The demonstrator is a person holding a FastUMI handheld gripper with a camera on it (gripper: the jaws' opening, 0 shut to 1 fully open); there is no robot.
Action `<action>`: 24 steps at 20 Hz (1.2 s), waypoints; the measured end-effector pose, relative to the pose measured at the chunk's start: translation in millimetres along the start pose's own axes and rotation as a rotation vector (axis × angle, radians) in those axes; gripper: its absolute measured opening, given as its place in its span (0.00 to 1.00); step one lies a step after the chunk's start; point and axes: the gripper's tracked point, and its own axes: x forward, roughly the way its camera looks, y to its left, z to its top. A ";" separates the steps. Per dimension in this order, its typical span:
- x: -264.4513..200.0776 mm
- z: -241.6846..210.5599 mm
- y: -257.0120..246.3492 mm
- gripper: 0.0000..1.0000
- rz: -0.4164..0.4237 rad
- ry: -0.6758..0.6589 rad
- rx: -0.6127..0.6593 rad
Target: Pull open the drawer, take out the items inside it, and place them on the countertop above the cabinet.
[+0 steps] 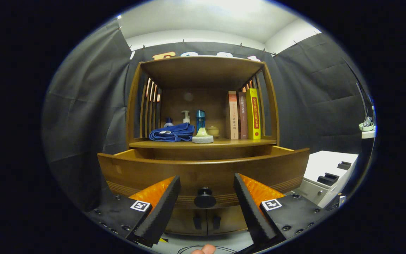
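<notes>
The wooden cabinet's drawer (203, 169) stands pulled out toward me, its curved front facing the gripper. A dark round knob (204, 198) sits on the drawer front, between my two fingers. My gripper (206, 181) is open, its fingers apart on either side of the knob and not touching it. The drawer's inside is hidden behind its front panel. The countertop (245, 142) lies just above the drawer. On it rest a folded blue cloth (172, 133), a pale scrubber on a round base (202, 136), a blue bottle (200, 120) and a pump bottle (186, 116).
Three upright books (243, 115) stand at the countertop's right end, under the cabinet's top shelf (203, 67). A small lidded jar (213, 131) sits behind the scrubber. A white box with dark slots (330, 169) stands to the right of the cabinet. A fingertip (204, 249) shows below the gripper.
</notes>
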 end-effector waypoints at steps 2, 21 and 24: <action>4.9 -16.9 2.5 0.99 0.006 0.017 0.015; 40.7 -73.6 5.3 0.99 0.023 0.118 0.029; 40.9 -74.9 3.7 0.99 0.024 0.132 0.049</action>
